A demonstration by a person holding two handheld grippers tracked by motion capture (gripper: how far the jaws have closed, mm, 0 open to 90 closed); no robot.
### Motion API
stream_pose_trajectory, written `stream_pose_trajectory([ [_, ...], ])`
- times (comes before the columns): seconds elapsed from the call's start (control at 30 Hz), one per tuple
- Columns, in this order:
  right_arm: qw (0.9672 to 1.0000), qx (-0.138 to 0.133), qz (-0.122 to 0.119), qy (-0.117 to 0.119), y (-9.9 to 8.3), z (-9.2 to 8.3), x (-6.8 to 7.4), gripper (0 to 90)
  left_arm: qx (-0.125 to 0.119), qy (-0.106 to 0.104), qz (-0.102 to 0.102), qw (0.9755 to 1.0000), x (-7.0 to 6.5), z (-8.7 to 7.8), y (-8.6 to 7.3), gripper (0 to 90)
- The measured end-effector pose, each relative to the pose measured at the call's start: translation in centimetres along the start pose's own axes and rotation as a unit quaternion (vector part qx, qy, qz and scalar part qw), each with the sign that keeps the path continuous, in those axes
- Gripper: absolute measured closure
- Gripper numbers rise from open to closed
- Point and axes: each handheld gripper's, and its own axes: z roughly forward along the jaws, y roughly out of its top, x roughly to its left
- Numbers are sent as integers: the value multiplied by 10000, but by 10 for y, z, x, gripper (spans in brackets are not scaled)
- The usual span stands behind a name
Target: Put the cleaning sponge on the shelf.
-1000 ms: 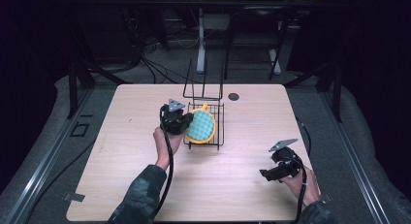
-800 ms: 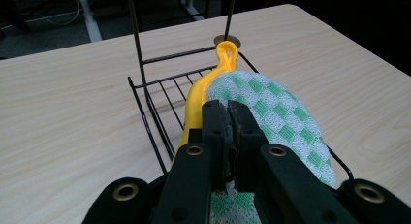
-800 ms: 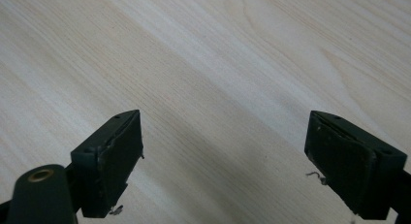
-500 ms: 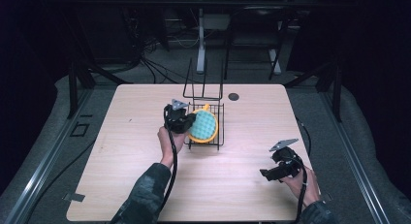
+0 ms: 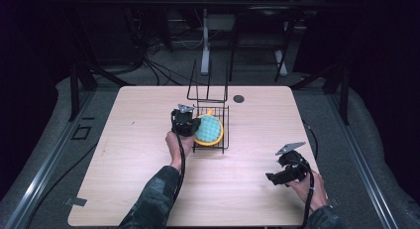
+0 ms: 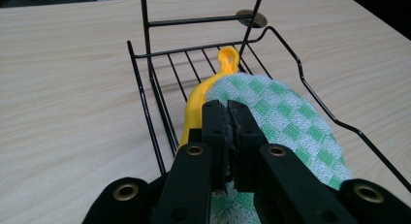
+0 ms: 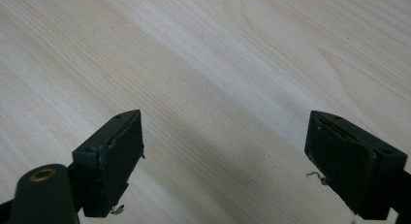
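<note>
Bench [image 5: 148, 189]: pale wood grain, wide and square-cornered; a small dark round disc [image 5: 238, 98] is set near its far edge, just beyond the rack; a person's two sleeved forearms come in from the near side

Wire rack [image 5: 220, 140]: black wire, low tray with a tall upright frame at its far end; stands near the middle of the bench; in the left gripper view its thin bars run under the cloth and the yellow piece

Left gripper [image 5: 190, 126]: at the near-left side of the rack, touching the cloth; its fingers [image 6: 215, 132] are pressed together and pinch the near edge of the cloth between them

Right gripper [image 5: 270, 179]: low over bare bench at the near right, well apart from the rack; its fingers [image 7: 114, 161] are spread wide with nothing between them

Checked cloth [image 6: 286, 117]: green and white, rounded pad shape; lies in the rack's tray, over the yellow piece

Yellow piece [image 6: 228, 59]: plastic, with a looped end pointing toward the rack's upright frame; lies under the cloth inside the tray; its full shape is hidden
</note>
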Motion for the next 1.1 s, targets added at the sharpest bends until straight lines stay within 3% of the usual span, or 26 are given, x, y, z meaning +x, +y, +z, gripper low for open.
stream_pose_trajectory([
  [0.37, 10000, -8, -2, -15, -1, 0, 0, 134, 37, 202, -338, 9992, -2, 12, -4, 870],
  [0.73, 10000, -37, -10, -48, -1, -1, -1, 135, 85, 160, -267, 9995, -3, 13, -3, 816],
  [0.87, 10000, -24, -20, -49, -1, -1, 0, 135, 39, 122, -300, 9995, -2, 13, -3, 720],
  [1.1, 10000, -24, -30, -50, -1, -2, 0, 135, 53, 167, -236, 9996, 2, 6, -2, 398],
])
